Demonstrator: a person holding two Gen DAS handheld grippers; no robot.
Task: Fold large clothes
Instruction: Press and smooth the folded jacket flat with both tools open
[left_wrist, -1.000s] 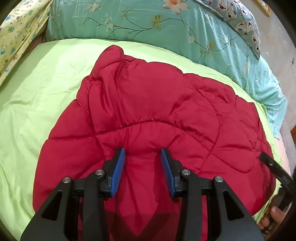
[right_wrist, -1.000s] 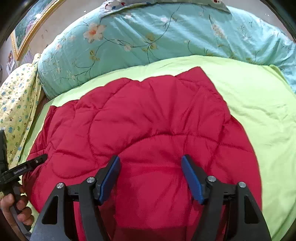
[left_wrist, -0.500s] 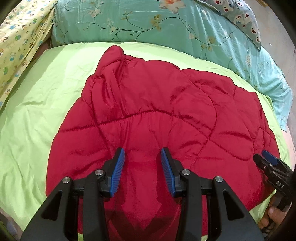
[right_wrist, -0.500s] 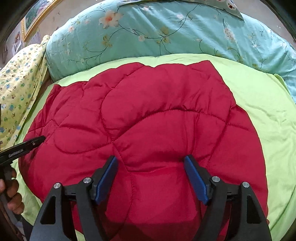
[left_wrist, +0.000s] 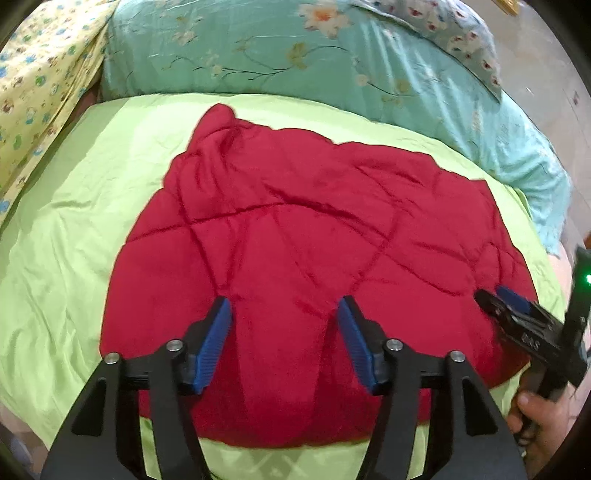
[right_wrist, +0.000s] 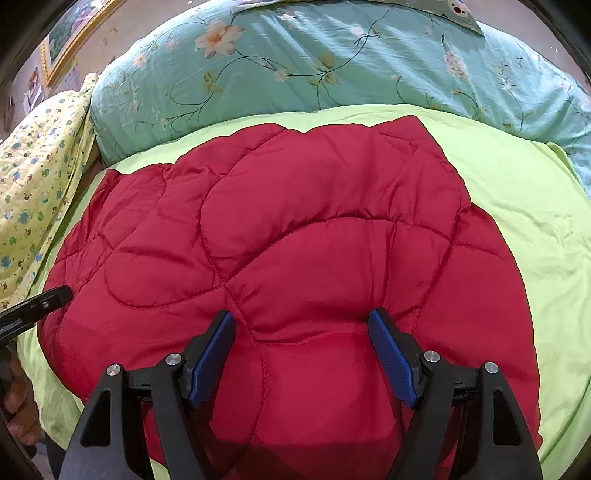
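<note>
Left gripper (left_wrist: 284, 343): jaws opening, nothing pinched, above red quilted jacket (left_wrist: 314, 258) lying flat on green sheet (left_wrist: 74, 221). Right gripper (right_wrist: 301, 354): fingers spread, empty. Step: between folds, probably. Next: take an edge.

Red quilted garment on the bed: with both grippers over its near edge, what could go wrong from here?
1. The garment is thick and puffy; the left gripper, its jaws opening, and the open right gripper may pinch only the top layer.
2. Its far left corner is bunched, so that wrinkle could get folded in.
3. It lies on a smooth green sheet; a pull might drag it or slide it rather than fold it.
</note>
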